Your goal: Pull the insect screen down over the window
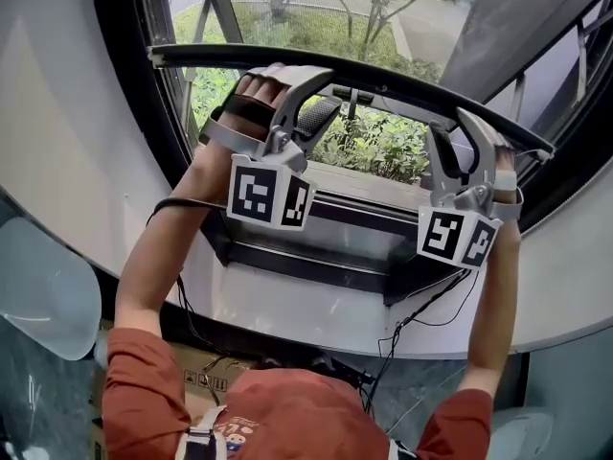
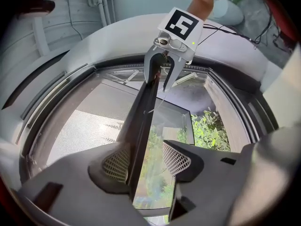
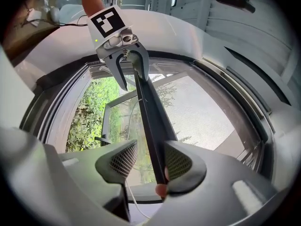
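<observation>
Greenery [image 1: 383, 147] beyond dark screen bar [image 1: 383, 79]

Room lies free between the screen bar [image 1: 383, 80] above and the sill [image 1: 354, 185] below it.

The right gripper [image 3: 150, 163] straddles the insect screen's dark pull bar [image 3: 146, 112] with its jaws apart. The bar lies against the pad on the picture's right, and a gap separates it from the other pad. Farther along the bar, the left gripper [image 3: 135, 79] also straddles it, below its marker cube [image 3: 107, 22]. Grey screen mesh [image 3: 197, 112] fills the window frame's [image 3: 47, 107] right side, and green shrubs [image 3: 89, 112] show at its left.
</observation>
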Motion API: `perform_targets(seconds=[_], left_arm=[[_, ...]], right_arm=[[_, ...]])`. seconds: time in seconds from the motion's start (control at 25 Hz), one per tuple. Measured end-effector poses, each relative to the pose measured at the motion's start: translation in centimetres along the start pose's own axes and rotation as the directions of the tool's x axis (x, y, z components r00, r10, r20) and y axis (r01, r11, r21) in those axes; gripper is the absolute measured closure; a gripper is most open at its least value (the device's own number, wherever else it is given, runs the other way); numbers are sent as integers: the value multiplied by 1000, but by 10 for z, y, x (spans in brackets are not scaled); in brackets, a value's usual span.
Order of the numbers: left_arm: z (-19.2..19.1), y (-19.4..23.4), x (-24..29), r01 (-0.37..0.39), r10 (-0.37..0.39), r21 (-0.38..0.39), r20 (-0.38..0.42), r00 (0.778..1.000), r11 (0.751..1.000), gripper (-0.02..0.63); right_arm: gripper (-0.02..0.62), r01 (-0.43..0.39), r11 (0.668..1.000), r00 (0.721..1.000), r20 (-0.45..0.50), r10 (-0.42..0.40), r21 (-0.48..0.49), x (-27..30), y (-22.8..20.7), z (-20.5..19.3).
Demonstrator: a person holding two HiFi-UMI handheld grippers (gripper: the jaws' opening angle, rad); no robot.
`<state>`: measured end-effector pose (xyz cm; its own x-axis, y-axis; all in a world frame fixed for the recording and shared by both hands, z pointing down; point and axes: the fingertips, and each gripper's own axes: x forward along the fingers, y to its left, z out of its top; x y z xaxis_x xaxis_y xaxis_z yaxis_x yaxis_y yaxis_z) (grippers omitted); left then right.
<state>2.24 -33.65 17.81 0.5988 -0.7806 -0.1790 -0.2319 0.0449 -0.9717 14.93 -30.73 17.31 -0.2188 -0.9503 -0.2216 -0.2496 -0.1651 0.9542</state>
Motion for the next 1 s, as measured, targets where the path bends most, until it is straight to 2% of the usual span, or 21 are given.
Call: perform_targets(seconds=[0.2,1.0], left_arm=[[-8,-52,-12,41,-41,-12,-6,999,999,410],[-16,-133,-37,167,-170,-79,-39,985,983,410]], right_arm=[[408,-35,999,999,-18,35,14,-12,52,-10],[408,-160,976,985,-35,167,149,-40,130,-20]])
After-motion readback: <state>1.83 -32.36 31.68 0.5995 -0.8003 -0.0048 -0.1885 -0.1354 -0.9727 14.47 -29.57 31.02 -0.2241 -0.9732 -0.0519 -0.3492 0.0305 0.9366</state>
